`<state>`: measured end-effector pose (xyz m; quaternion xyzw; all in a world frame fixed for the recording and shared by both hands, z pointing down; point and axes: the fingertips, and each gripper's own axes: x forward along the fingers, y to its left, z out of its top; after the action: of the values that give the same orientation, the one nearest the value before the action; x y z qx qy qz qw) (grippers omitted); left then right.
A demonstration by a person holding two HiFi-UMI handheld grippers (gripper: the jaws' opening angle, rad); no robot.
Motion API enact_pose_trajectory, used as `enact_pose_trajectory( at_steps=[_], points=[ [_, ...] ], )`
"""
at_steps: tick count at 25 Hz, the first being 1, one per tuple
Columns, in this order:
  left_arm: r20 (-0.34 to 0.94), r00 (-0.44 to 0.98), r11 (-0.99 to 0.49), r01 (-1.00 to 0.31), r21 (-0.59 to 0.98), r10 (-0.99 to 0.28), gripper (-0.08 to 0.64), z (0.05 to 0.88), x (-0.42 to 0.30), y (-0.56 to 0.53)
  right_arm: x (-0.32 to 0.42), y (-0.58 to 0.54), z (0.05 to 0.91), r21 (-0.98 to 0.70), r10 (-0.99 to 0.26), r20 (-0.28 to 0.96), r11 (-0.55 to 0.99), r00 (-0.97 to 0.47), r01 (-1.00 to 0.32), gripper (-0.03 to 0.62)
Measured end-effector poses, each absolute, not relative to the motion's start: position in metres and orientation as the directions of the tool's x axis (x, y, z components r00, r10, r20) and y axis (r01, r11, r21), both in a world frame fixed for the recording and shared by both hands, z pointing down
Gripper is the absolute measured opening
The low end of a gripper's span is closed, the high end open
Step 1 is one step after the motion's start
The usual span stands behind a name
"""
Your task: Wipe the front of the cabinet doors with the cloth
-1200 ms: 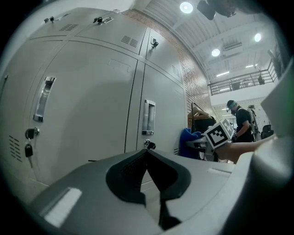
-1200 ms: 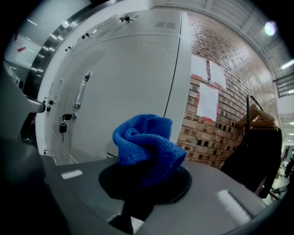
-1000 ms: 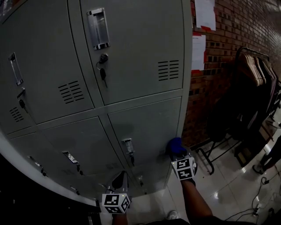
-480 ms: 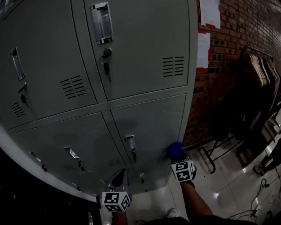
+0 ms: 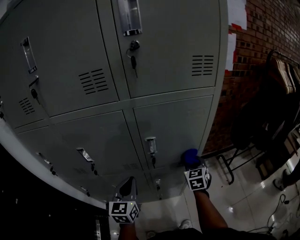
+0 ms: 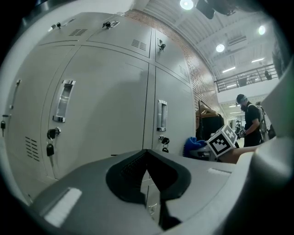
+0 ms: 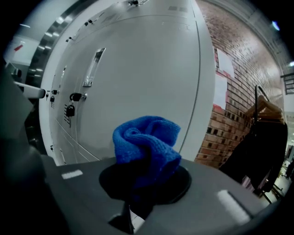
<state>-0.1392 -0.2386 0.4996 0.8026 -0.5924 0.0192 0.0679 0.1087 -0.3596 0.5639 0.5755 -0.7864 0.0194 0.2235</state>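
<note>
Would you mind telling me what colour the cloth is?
The cloth is bright blue, clearest in the right gripper view.

No writing can be read
The paper sheets point(image 5: 236, 11) on the brick wall point(image 5: 267, 42) are too dim and small; the cabinet doors point(image 5: 173, 126) show no legible print.

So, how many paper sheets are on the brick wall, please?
2: an upper sheet at the head view's top edge, a lower sheet just beneath it. More may be out of frame.

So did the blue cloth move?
Yes. The bunched blue cloth has slid down the grey metal cabinet door, lower against its silver handle.
</note>
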Motion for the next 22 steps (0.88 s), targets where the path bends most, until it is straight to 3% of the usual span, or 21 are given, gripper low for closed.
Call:
enact_pose_trajectory(
  at_steps=[22],
  points=[
    [0.081, 0.266, -0.26, -0.963, 0.074, -0.961, 0.014, 0.491, -0.208, -0.202, -0.051, -0.332, 0.559, 0.206, -0.801, 0.388, 0.558, -0.456, -0.804, 0.058]
  ],
)
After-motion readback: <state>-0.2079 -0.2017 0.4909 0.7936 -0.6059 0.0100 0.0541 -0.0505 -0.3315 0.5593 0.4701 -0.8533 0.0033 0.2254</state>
